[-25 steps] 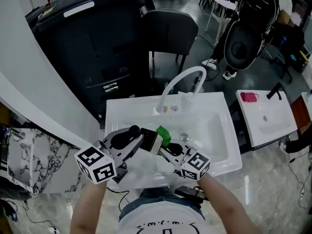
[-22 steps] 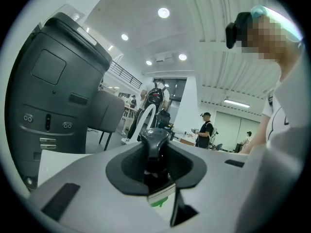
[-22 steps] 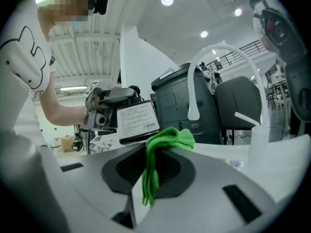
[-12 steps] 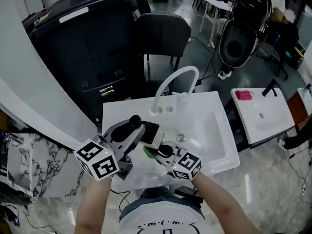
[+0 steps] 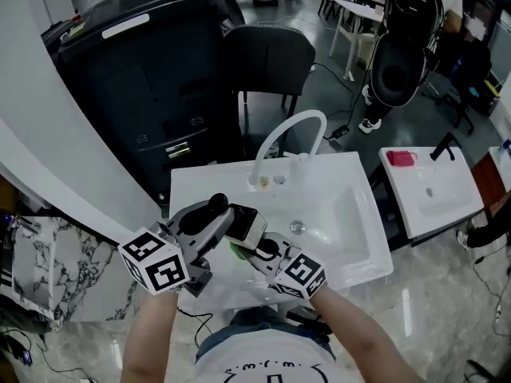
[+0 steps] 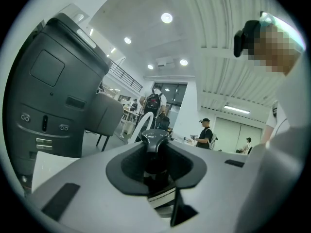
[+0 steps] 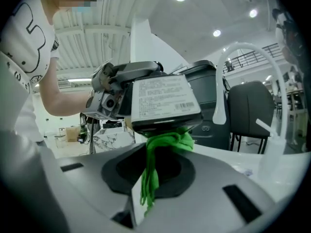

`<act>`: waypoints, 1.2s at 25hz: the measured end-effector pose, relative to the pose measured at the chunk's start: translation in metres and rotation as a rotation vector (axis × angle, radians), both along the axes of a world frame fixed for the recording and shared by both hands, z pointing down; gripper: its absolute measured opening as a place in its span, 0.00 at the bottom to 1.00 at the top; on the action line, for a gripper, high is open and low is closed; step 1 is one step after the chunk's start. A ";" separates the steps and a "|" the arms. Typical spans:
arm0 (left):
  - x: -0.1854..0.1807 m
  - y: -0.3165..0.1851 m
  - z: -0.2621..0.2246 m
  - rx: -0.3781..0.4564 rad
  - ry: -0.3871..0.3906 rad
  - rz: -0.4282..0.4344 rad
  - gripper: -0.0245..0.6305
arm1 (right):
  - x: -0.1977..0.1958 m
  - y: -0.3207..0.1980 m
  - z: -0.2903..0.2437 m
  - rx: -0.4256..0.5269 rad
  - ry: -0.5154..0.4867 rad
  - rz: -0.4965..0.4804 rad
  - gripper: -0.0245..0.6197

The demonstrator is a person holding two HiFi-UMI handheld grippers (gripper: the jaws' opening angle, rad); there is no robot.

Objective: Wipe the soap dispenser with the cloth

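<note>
The soap dispenser [image 5: 246, 224], dark with a white printed label, is held level above the white sink [image 5: 351, 214]; my left gripper [image 5: 231, 220] is shut on it. In the left gripper view its black pump head [image 6: 155, 142] sits between the jaws. My right gripper [image 5: 257, 254] is shut on the green cloth [image 5: 236, 250], which presses against the dispenser's lower side. In the right gripper view the cloth [image 7: 163, 144] bunches up under the labelled dispenser [image 7: 163, 101], with the left gripper [image 7: 109, 95] behind it.
A white curved faucet [image 5: 287, 138] rises at the sink's back rim, and the drain [image 5: 297, 227] lies in the basin. A black chair [image 5: 267, 54] and a dark cabinet [image 5: 144, 78] stand behind. A second small sink [image 5: 431, 190] is at the right.
The right gripper and the cloth have moved left, from the dispenser's right end to beneath it. The left gripper and the dispenser have barely moved.
</note>
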State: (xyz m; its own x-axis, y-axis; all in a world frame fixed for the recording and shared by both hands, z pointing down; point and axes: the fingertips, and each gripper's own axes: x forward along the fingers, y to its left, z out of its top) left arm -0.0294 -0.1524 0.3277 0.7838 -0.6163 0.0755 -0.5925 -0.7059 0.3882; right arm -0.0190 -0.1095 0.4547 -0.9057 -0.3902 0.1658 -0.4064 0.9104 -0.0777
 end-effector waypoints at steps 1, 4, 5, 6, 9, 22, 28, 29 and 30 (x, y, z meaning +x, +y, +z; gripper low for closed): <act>-0.002 0.000 0.002 0.001 -0.002 -0.005 0.19 | 0.003 0.000 -0.001 0.001 0.002 0.002 0.11; -0.011 -0.001 0.006 -0.011 0.007 -0.039 0.19 | 0.015 0.007 -0.007 0.000 -0.008 -0.005 0.11; -0.013 -0.002 0.007 -0.013 0.007 -0.055 0.19 | 0.020 0.009 -0.011 -0.004 -0.020 -0.007 0.11; -0.015 -0.004 0.007 -0.014 0.006 -0.069 0.19 | 0.023 0.012 -0.014 -0.009 -0.032 -0.010 0.11; -0.019 -0.009 0.009 -0.011 0.000 -0.089 0.19 | 0.030 0.016 -0.019 -0.016 -0.044 -0.017 0.11; -0.062 -0.042 0.050 0.012 -0.094 -0.376 0.19 | 0.053 0.021 -0.009 -0.049 -0.035 0.047 0.11; -0.080 -0.073 0.088 0.003 -0.168 -0.472 0.19 | 0.078 0.017 0.007 -0.090 0.009 0.166 0.11; -0.078 -0.081 0.095 0.001 -0.181 -0.470 0.19 | 0.082 0.016 0.010 -0.098 0.019 0.188 0.11; -0.075 -0.090 0.100 -0.001 -0.197 -0.465 0.19 | 0.087 0.016 0.014 -0.105 0.034 0.210 0.11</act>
State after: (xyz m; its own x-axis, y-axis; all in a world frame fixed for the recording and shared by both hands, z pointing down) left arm -0.1042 -0.2426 0.4281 0.3970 -0.8969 0.1948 -0.9062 -0.3494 0.2381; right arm 0.0678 -0.0939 0.4684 -0.7995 -0.5485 0.2449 -0.5902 0.7931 -0.1507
